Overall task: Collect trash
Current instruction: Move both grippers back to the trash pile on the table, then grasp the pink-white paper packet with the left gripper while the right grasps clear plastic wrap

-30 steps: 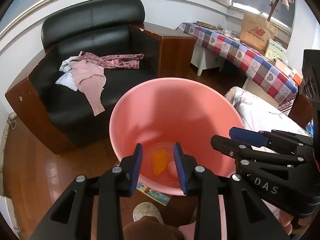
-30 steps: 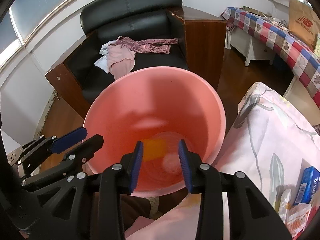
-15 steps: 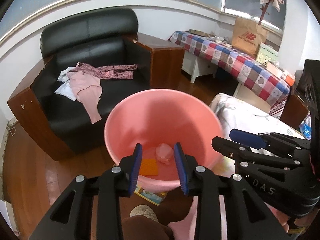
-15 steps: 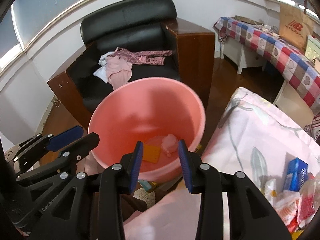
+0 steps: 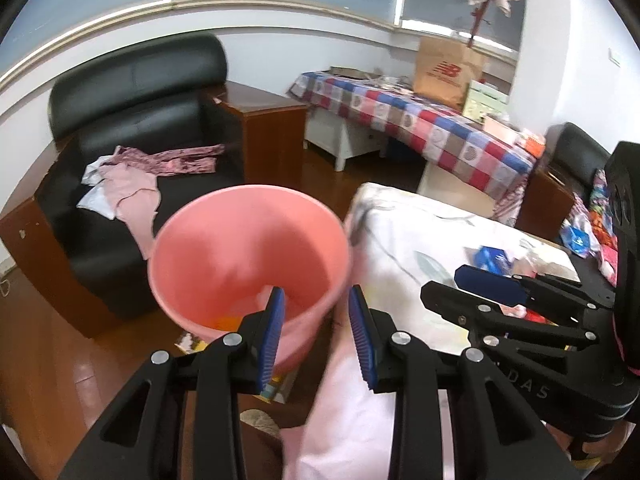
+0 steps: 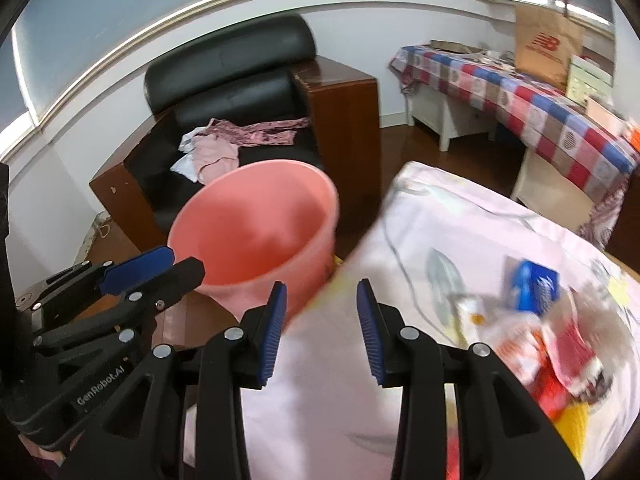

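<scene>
A pink bucket point(image 5: 248, 248) stands on the wood floor beside a table covered with a pale floral cloth point(image 5: 420, 240). An orange scrap point(image 5: 226, 322) lies in the bucket's bottom. My left gripper point(image 5: 316, 332) is open and empty, over the bucket's near rim. My right gripper point(image 6: 322, 330) is open and empty, over the cloth's edge next to the bucket point(image 6: 256, 232). Trash lies on the cloth at right: a blue packet point(image 6: 534, 286) and several red and white wrappers point(image 6: 556, 356). The blue packet also shows in the left wrist view point(image 5: 490, 258).
A black armchair point(image 5: 132, 120) with pink clothes point(image 5: 132, 188) stands behind the bucket. A brown side cabinet point(image 5: 268, 132) and a checked-cloth table point(image 5: 420, 128) with a paper bag point(image 5: 448, 70) stand further back. A booklet point(image 5: 192, 344) lies on the floor under the bucket.
Both grippers have pulled back and swung right, away from the bucket's inside toward the cloth-covered table. The trash pile has come further into the right wrist view.
</scene>
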The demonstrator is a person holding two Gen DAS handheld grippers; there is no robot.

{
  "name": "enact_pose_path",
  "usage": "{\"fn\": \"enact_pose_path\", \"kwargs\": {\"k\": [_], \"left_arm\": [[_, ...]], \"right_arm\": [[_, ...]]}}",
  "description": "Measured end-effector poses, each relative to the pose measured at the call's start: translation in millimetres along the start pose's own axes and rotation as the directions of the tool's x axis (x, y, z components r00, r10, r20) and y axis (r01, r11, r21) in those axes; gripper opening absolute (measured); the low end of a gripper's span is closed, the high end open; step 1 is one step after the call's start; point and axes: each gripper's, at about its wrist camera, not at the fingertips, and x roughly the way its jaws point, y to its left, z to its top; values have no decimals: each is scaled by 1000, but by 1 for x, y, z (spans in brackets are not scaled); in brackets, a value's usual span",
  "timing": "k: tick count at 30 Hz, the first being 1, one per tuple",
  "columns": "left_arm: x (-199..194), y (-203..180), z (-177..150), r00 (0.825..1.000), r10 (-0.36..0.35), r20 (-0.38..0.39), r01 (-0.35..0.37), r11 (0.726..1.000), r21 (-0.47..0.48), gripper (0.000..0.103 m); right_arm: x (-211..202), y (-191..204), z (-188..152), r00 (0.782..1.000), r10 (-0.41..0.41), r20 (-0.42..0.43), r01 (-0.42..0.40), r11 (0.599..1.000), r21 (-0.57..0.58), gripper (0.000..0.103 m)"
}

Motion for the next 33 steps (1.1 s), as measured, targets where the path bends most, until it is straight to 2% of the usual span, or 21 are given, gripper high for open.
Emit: {"fn": "enact_pose_path", "kwargs": {"k": [9, 17, 21, 27, 31, 33], "left_arm": [[2, -53, -12, 996, -85, -19, 86, 994, 64, 32], [11, -95, -26, 984, -167, -56, 172, 978, 117, 32], [12, -103, -31, 977, -201, -65, 208, 969, 133, 32], [16, -121, -45, 961, -255, -108, 270, 948, 166, 32], [17, -134, -54, 932, -323, -162, 349, 922, 166, 32], [17, -140, -58, 925, -337, -175, 367, 911, 186, 32]], "right_arm": [[-34, -47, -36, 996, -89, -7, 90, 992, 93, 37], [-57, -93, -66, 989, -149, -18, 150, 973, 173, 37], [-72, -113, -81, 980, -198, -6, 195, 961, 195, 37], [-90, -142, -102, 970, -241, -6, 235, 941, 244, 37], [-94, -153, -116, 968, -251, -20, 247, 932, 265, 37], [-95, -157, -119, 968, -252, -23, 248, 929, 275, 37]]}}
